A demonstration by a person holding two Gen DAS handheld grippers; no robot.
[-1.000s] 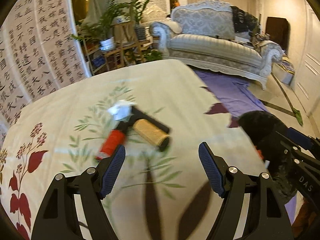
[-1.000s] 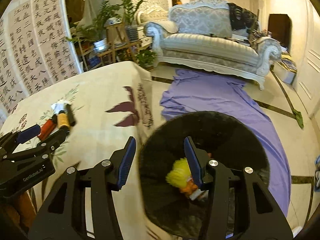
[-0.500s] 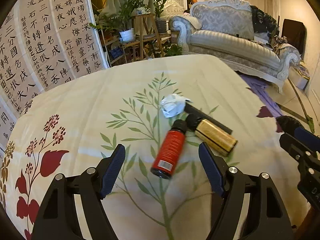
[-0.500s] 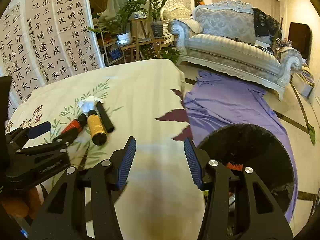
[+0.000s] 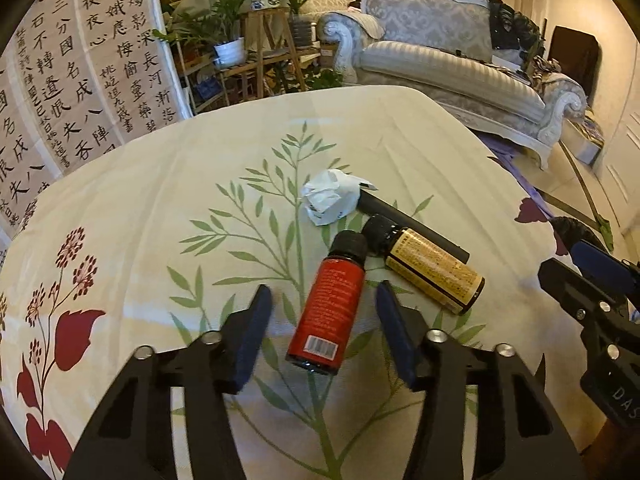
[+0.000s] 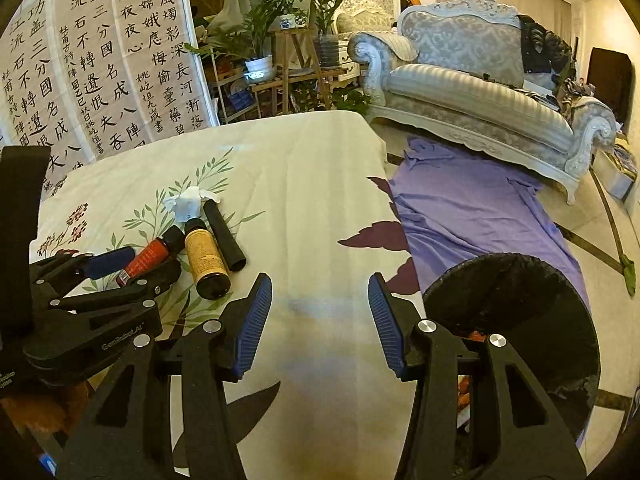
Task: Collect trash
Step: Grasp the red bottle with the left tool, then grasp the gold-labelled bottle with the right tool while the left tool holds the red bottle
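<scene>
Wall panel: a calligraphy screen (image 5: pixel 80 80) is standing at the far left, behind the desk.
Desk: the desk (image 5: pixel 168 184), under a cream cloth printed with leaves and red flowers, is carrying all the trash.
Left tool: the left tool (image 5: pixel 324 332) is hovering low over the cloth; its jaws have just been closing in and are now flanking the lower end of the red bottle, with a gap showing on each side, so the blue pads are not pressing on it.
Red bottle: the red bottle (image 5: pixel 330 304) is lying on the cloth between those jaws, black cap pointing away from the camera, barcode end nearest.
Tissue: a crumpled white tissue (image 5: pixel 330 200) is lying just beyond the bottle caps, touching the end of the black tube.
Black tube: a black tube (image 5: pixel 416 228) is lying behind the yellow bottle, close alongside it.
Yellow bottle: the yellow bottle (image 5: pixel 434 270) is lying on its side just right of the red one, the two caps nearly meeting.
Right tool: the right tool (image 6: pixel 316 320) is hanging over bare cloth, jaws partly spread with nothing between them.
Bin: a black-lined bin (image 6: pixel 516 312) is sitting on the floor off the desk's right edge, with something orange partly hidden inside.
Floor: a purple sheet (image 6: pixel 472 208) is lying spread before the sofa (image 6: pixel 472 92).
</scene>
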